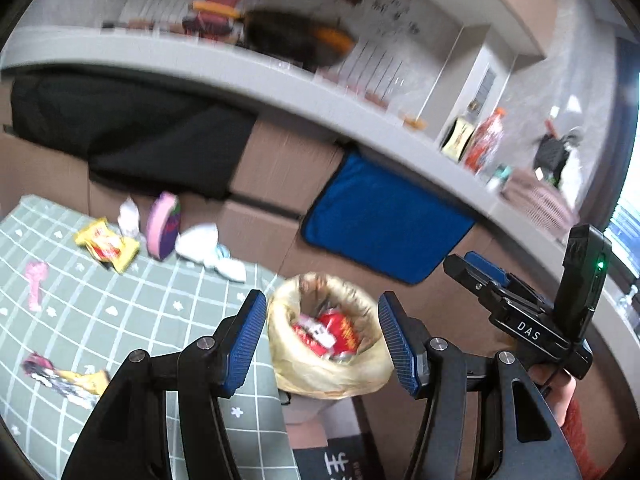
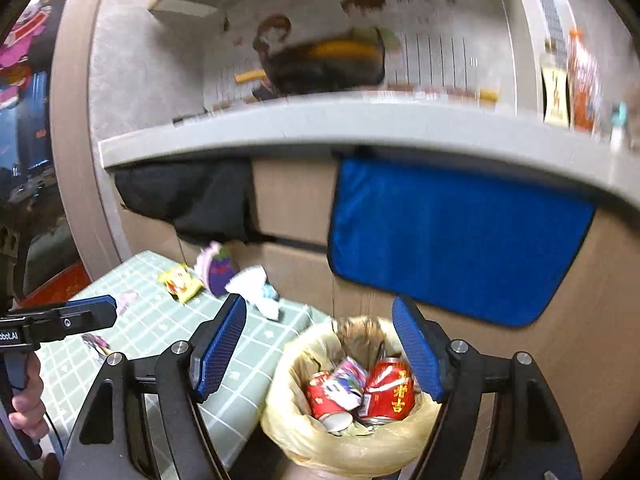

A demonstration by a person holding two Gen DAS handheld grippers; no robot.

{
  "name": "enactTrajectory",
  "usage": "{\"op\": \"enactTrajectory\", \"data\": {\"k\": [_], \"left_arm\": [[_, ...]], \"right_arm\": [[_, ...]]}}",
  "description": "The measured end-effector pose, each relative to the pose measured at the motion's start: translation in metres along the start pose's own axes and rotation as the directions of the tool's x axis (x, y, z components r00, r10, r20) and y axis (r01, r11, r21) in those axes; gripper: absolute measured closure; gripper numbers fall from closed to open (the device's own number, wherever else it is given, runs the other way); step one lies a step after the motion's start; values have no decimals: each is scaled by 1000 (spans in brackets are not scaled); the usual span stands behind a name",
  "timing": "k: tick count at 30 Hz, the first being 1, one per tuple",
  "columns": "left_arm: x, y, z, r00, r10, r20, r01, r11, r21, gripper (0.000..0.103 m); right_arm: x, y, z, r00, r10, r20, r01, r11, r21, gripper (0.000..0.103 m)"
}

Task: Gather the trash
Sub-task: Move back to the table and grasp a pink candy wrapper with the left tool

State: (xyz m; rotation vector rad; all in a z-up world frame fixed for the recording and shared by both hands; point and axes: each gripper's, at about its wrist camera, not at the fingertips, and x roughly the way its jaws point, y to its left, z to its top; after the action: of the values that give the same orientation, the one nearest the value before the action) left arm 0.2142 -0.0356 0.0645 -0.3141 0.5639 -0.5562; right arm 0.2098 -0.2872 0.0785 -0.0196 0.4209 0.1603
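Observation:
A bin lined with a yellowish bag [image 2: 348, 436] stands beside the green checked table [image 2: 160, 320] and holds red cans [image 2: 390, 394] and a cup. It also shows in the left wrist view [image 1: 332, 368]. My left gripper [image 1: 322, 340] is open and empty above the bin. My right gripper [image 2: 318, 354] is open and empty over the bin. On the table lie a yellow snack wrapper [image 1: 106, 244], crumpled white tissue [image 1: 208, 248], a pink-purple pack [image 1: 162, 226], a pink scrap [image 1: 36, 280] and a printed wrapper [image 1: 68, 378].
A grey counter [image 2: 360, 128] runs above, with a blue cloth [image 2: 452, 240] and a black cloth [image 2: 192, 196] hanging from it over brown cabinet fronts. Bottles [image 2: 580, 80] stand on the counter. The right gripper shows in the left wrist view [image 1: 520, 312].

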Motion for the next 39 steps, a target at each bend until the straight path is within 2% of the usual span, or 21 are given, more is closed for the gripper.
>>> {"op": "enactTrajectory", "data": {"k": [5,11,15,18,20,21,25,28,30,35,39], "left_arm": [[-69,0,16,991,27,130,-27,1000,2,44],[-147,13,28,963,82,257,-78,997,-25,44],[-188,20,29,938,119,327,-120,993,-16,44],[-212,32,30,911,179,372,-180,983,-32,44],[-222,49,29,887,251,387,-243,968,-70,44],[-224,62,29,878,288,382,-271,957,-98,44],[-221,110,24,868,381,319,-346,924,-161,44],[-207,142,19,861,433,267,-399,901,-173,44],[-193,163,12,870,444,215,-410,893,-185,44],[-137,210,-12,922,386,35,-371,905,-209,44],[-90,232,-48,932,344,-115,-363,892,-270,44]], "right_arm": [[-39,37,26,998,17,64,-14,999,-41,30],[-66,83,57,989,92,120,-84,994,-67,30],[-77,116,73,978,156,139,-143,985,-95,27],[-72,139,79,974,192,122,-178,977,-114,27],[-60,156,79,973,206,106,-192,973,-132,27],[-56,160,77,973,210,99,-196,971,-135,27],[-18,182,68,972,229,53,-220,966,-137,27],[7,196,59,981,187,46,-179,974,-142,27],[26,205,54,987,159,32,-153,978,-139,27],[75,217,45,984,167,-64,-174,976,-133,27],[115,223,36,992,63,-109,-81,982,-169,27]]}}
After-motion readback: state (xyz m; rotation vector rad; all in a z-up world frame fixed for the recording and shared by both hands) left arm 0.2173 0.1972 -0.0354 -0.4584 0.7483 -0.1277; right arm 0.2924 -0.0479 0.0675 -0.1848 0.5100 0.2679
